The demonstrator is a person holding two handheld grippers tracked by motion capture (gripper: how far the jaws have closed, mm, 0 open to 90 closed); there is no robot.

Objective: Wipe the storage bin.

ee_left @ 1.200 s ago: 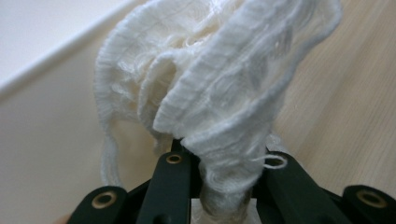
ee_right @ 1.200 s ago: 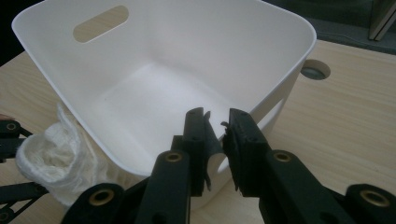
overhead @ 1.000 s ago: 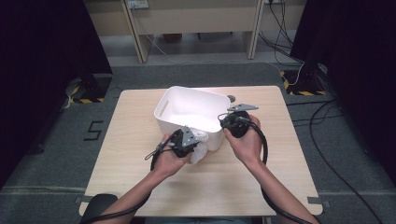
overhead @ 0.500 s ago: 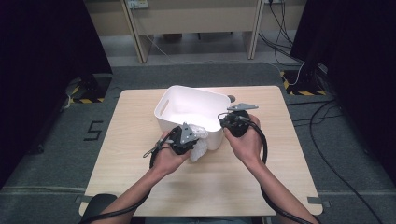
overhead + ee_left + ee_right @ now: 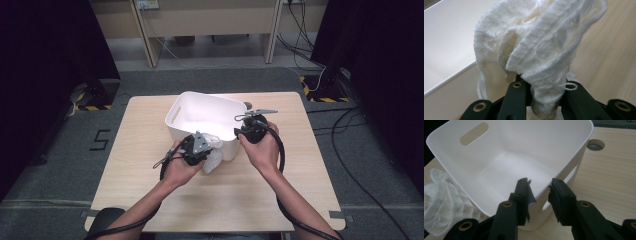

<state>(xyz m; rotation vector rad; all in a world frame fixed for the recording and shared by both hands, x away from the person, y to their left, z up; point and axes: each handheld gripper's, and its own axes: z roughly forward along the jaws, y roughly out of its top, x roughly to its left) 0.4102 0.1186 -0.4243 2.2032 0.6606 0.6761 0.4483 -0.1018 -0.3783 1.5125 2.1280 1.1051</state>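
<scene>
The left gripper [image 5: 204, 148] is clamped on a bunched white knitted cloth [image 5: 536, 52], its black jaws pinching the gathered fabric just outside the near wall of a white plastic bin [image 5: 200, 107]. In the left gripper view the cloth rises in ribbed folds above the jaws, with the bin's pale rim to one side and the light wood surface [image 5: 614, 55] to the other. From the high view the cloth hangs against the bin's front, close to the surface, and the person's left hand [image 5: 177, 167] wraps the gripper body from below.

The right gripper [image 5: 540, 188] sits at the bin's near right corner. Its jaws stand apart and have just been opening, straddling the bin's rim, one inside the wall and one outside, without pressing on it. The bin stands upright and tilted slightly askew on the surface, a slot handle [image 5: 474, 133] cut in its far wall. A round cable hole [image 5: 595, 144] shows in the surface just beyond the bin. The right gripper view also catches the cloth at its lower left edge.
</scene>
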